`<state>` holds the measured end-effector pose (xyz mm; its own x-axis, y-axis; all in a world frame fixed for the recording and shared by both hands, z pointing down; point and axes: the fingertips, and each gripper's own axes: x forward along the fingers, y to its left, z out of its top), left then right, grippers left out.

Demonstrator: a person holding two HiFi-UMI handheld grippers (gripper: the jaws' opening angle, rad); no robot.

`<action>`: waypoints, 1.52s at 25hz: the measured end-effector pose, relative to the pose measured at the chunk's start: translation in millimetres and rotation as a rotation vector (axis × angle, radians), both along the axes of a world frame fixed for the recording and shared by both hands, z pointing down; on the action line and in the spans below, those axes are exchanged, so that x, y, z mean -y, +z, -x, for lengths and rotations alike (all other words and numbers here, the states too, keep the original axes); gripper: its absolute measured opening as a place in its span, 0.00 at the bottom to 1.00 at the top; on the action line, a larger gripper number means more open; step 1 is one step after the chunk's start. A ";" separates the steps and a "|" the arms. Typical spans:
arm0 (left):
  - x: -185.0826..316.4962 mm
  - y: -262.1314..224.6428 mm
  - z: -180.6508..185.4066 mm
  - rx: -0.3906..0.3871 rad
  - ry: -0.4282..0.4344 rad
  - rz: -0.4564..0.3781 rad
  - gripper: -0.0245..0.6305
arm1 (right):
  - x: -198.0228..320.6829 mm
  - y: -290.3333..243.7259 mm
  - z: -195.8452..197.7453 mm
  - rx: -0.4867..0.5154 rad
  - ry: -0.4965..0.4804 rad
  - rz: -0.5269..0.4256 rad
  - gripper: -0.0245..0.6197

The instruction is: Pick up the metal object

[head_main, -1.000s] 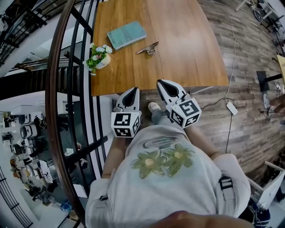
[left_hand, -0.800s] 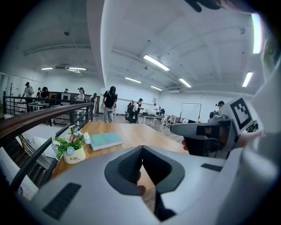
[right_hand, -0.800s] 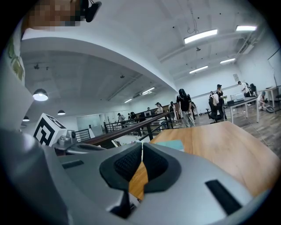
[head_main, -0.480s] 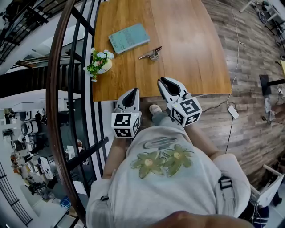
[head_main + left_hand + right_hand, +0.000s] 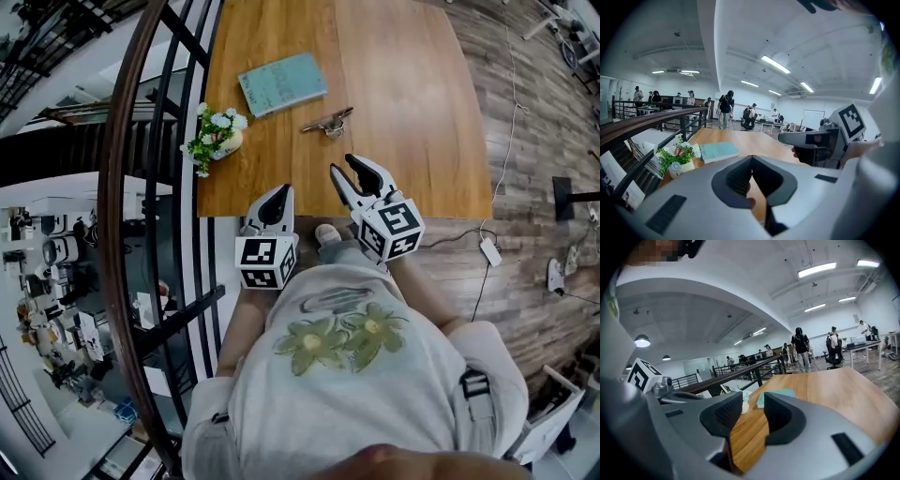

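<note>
The right gripper [image 5: 345, 169] has its jaws opening, with nothing between them. The left gripper [image 5: 277, 195] has its jaws pressed together, empty. The metal object [image 5: 328, 122] lies on the counter [image 5: 412, 112], near, at about 11 o'clock from the right jaws. Best to spread wider, come in low and straddle its narrow middle.

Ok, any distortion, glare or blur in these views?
Head view: strong fisheye, railing bows, table evenly lit, sharp. Left gripper view: round black vignette, near left tool slightly soft. Right gripper view: same vignette, ceiling lights glare mildly.
</note>
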<state>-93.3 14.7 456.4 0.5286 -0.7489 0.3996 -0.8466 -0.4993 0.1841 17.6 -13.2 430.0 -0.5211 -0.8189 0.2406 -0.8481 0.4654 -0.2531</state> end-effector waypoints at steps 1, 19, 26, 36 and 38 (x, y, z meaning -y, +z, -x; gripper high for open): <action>3.1 0.5 0.1 0.000 -0.007 0.002 0.06 | 4.4 1.7 -0.9 -0.004 -0.001 0.005 0.25; 78.6 6.9 -2.6 0.024 -0.123 0.001 0.06 | 96.0 47.0 -15.7 -0.092 -0.043 0.117 0.36; 85.2 22.6 8.7 0.033 -0.157 0.041 0.06 | 110.1 78.6 -15.5 -0.137 -0.059 0.183 0.38; 106.0 45.7 7.5 0.013 -0.147 0.104 0.06 | 130.1 112.8 -15.2 -0.160 -0.069 0.269 0.41; 107.2 50.6 6.7 0.012 -0.144 0.117 0.06 | 133.6 119.5 -16.0 -0.167 -0.066 0.283 0.42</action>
<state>-100.0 -92.5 507.0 0.4138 -0.7647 0.4940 -0.9104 -0.3486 0.2229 33.6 -146.7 549.4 -0.5052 -0.6729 0.5404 -0.8590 0.4521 -0.2401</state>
